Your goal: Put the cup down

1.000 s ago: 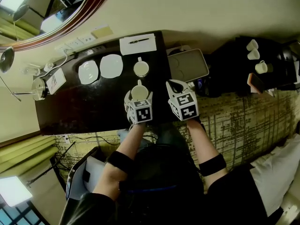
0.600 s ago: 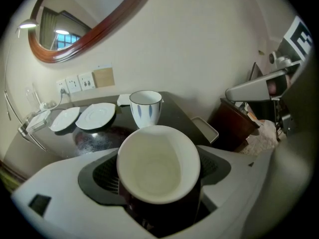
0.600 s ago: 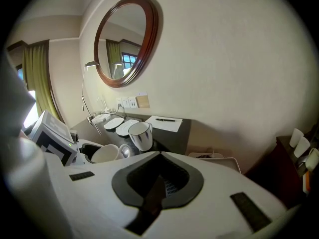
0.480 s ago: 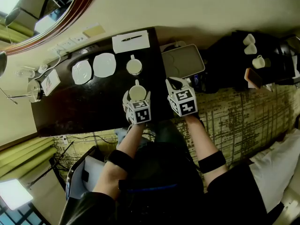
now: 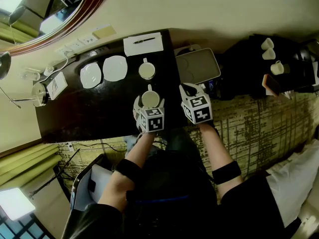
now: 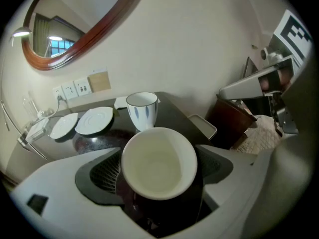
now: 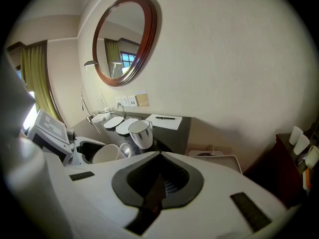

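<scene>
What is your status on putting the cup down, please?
Left gripper jaws just opening, white cup between them, apparently down on the table. Right gripper shut, empty. Striped cup stands beyond, apart; nothing in the way.

Plain white cup (image 6: 158,163); white far cup (image 6: 141,111) with blue streaks; glossy dark brown worktop (image 5: 99,118); white saucers (image 5: 114,67); reddish-brown mirror frame (image 7: 153,26); cream wall (image 6: 199,44).

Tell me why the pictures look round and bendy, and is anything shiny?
Left gripper view: the wide lens curves the mirror, corners go black, the dark desk gleams by the saucers. Right gripper view: same bending. Head view: a bright patch glows lower left.
</scene>
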The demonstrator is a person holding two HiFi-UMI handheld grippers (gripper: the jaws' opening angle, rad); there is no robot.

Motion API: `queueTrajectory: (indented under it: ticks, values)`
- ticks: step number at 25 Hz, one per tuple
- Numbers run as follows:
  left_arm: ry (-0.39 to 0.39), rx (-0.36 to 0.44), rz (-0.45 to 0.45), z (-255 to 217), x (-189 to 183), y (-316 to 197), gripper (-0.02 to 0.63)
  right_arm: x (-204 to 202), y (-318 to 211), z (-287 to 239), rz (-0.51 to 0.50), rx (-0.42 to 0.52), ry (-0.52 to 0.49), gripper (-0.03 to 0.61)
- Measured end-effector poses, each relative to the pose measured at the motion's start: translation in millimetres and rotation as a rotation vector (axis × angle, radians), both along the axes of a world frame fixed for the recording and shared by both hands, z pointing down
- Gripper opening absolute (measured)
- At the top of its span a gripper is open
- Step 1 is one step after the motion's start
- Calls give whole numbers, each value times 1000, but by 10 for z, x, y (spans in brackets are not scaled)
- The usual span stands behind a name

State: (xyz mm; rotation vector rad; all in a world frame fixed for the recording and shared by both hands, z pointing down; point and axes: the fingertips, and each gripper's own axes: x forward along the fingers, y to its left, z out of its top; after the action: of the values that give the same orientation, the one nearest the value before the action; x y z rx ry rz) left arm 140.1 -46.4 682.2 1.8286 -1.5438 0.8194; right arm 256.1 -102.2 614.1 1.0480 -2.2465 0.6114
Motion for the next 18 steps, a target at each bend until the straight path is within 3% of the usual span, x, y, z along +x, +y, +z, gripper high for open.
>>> queueTrajectory:
  ticks: [8, 18]
  values:
    - [-23, 30, 99, -351, -171, 90, 465, -150, 11, -99, 37, 4, -15, 3]
    - [76, 88, 173, -953, -600, 85, 463, -454, 110, -376, 101, 21, -9, 3]
